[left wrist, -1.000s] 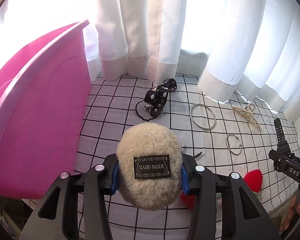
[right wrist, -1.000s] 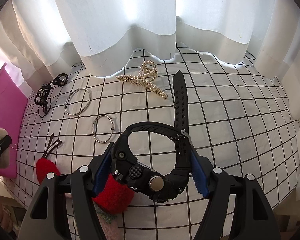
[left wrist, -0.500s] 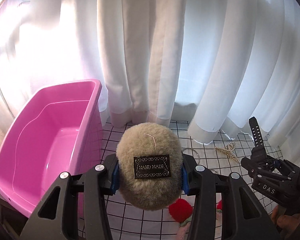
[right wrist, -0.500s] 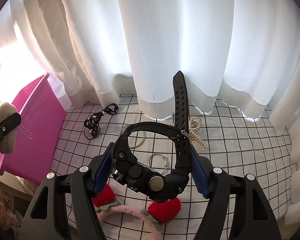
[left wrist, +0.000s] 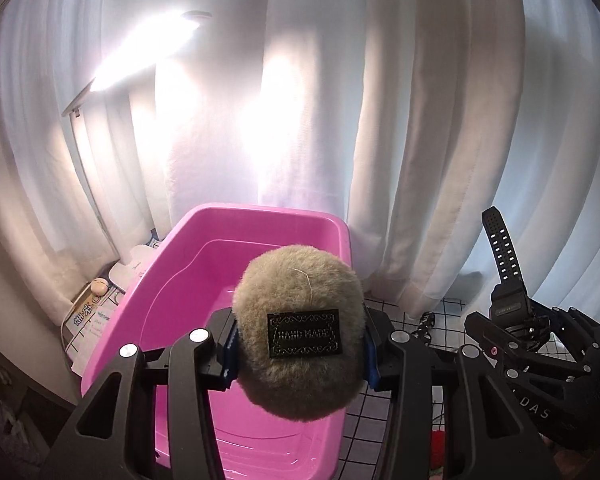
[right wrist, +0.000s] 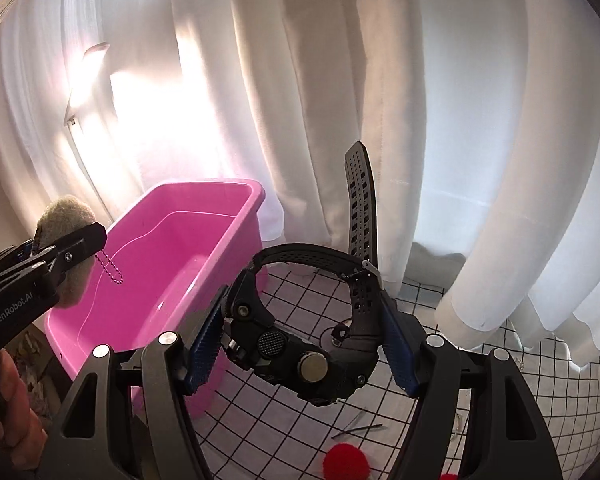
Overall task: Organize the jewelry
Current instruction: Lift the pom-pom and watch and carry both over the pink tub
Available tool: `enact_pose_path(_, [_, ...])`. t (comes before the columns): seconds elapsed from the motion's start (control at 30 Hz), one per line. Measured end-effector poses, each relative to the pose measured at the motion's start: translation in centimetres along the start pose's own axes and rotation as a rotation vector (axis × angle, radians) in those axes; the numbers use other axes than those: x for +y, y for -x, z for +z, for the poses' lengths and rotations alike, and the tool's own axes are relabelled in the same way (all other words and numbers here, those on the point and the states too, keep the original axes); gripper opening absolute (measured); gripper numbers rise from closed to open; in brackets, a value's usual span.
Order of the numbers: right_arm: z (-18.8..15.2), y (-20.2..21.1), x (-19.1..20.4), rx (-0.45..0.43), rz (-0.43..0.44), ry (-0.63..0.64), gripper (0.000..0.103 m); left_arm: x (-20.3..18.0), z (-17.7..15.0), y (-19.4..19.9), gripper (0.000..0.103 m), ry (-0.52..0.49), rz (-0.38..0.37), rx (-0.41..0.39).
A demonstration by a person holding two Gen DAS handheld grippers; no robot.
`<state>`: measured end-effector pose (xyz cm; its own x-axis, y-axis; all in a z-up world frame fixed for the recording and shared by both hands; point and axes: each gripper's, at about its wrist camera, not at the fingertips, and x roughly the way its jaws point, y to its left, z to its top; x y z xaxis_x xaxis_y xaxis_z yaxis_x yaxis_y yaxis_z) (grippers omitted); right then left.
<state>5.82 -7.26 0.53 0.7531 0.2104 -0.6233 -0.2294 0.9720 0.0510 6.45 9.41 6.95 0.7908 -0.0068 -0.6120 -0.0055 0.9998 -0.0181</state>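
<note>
A beige fur pompom (left wrist: 300, 332) is clamped in the left gripper (left wrist: 300, 354) above the pink tub (left wrist: 172, 280); a black watch (right wrist: 300, 344) is gripped by the right gripper (right wrist: 300, 354).

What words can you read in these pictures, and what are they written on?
"HAND MADE": black label sewn on the fluffy beige pom-pom held in the left gripper.
"DAS": partly cut-off lettering on the right gripper body, seen from the left wrist.
"GenRobot.AI": side of the left gripper, seen from the right wrist.
Blue print on the papers beside the pink bin: too blurred to read.
Lettering on the black watch: too small.
</note>
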Motion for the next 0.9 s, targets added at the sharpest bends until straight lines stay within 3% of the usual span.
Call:
enact_pose_path(0.4, [2.5, -7.8, 11.0, 0.106, 0.141, 0.115, 0.067, 11.0, -0.6, -4.2, 0.045, 0.09, 0.133, 0.098])
enact_pose_path(0.67, [2.0, -11.7, 14.0, 0.198, 0.145, 0.165, 0.067, 13.2, -2.8, -7.0, 0.045, 0.104, 0.148, 0.19])
enact_pose_path(0.9, [1.8, -14.2, 14.0, 0.268, 0.114, 0.152, 0.067, 14.1, -3.6, -9.1, 0.049, 0.132, 0.158, 0.246])
